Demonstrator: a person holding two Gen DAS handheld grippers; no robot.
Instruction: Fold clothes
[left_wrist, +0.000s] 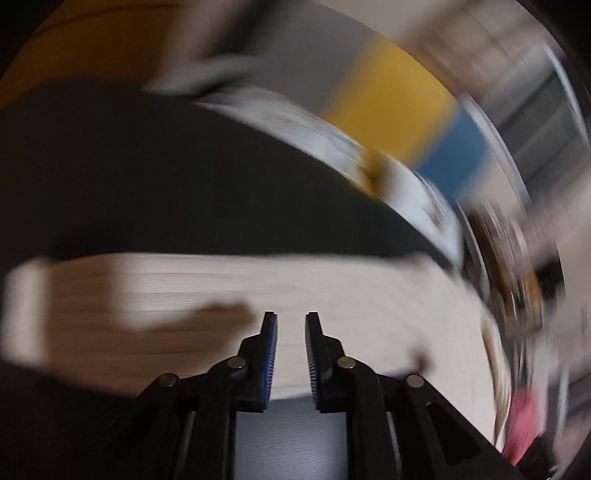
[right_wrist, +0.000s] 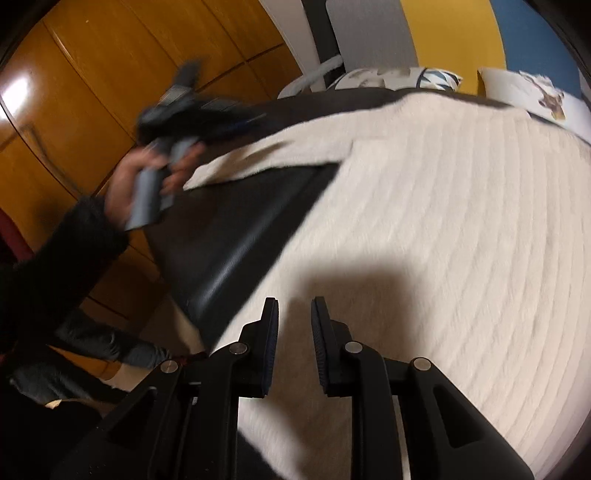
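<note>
A cream ribbed knit garment (right_wrist: 424, 221) lies spread on a black table (right_wrist: 229, 236); one sleeve (right_wrist: 273, 158) stretches to the far left. My right gripper (right_wrist: 293, 306) hovers low over the garment's near part, jaws open with a narrow gap, empty. My left gripper (left_wrist: 290, 321) is open and empty over a cream strip of the garment (left_wrist: 258, 280) with the black table (left_wrist: 166, 177) beyond; that view is heavily blurred. In the right wrist view the left gripper (right_wrist: 207, 107) shows blurred, held in a hand past the sleeve's end.
Orange wooden cupboards (right_wrist: 110, 74) stand on the left. Patterned pillows (right_wrist: 524, 88) and a grey chair back (right_wrist: 369, 33) lie beyond the table's far edge. Yellow and blue wall (left_wrist: 406, 103) is behind. Blurred clutter with something pink (left_wrist: 521, 424) sits at the right.
</note>
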